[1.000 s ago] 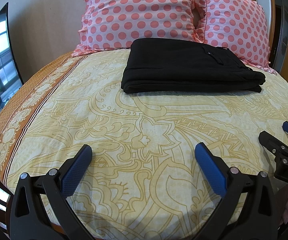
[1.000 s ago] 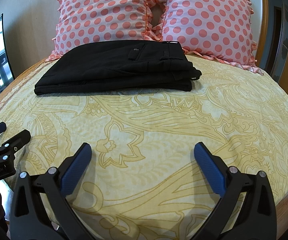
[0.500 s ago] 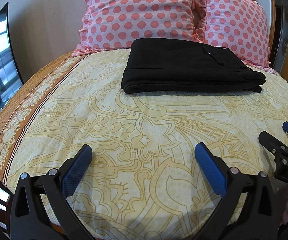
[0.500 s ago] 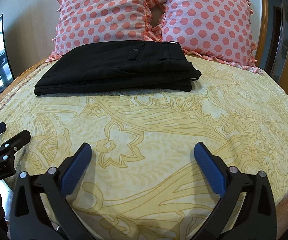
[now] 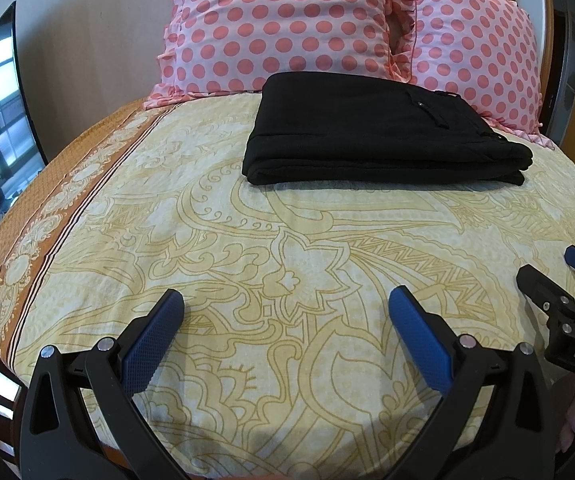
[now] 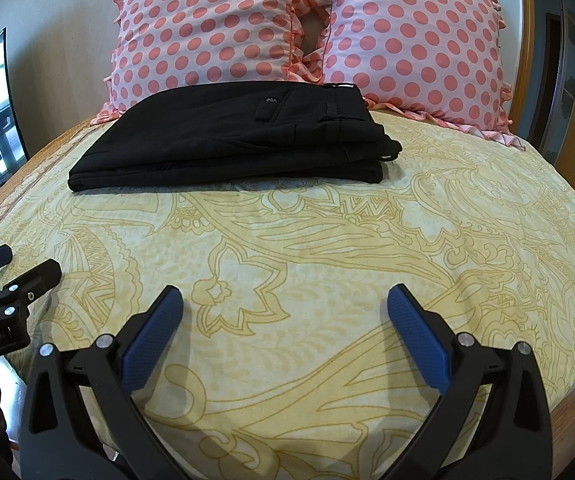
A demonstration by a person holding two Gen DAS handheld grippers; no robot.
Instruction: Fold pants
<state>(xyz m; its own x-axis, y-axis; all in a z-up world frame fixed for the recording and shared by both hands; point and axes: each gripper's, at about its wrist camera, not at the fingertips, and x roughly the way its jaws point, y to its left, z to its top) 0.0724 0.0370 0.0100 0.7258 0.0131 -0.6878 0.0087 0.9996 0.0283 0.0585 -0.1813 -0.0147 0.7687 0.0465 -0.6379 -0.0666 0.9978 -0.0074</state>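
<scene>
1. Left tool (image 5: 285, 304) is held spread wide above the near part of the bed (image 5: 207, 240), with nothing between its blue pads (image 5: 419, 338).
2. Right tool (image 6: 283, 304) is likewise spread and empty, beside the left one.
3. Black pants (image 5: 371, 140) are seen folded into a flat stack at the far end of the bed, touching the polka-dot pillows (image 5: 283, 24).
4. Their long axis is laid across the bed, left to right, with the waistband (image 6: 343, 108) at the right end.
</scene>
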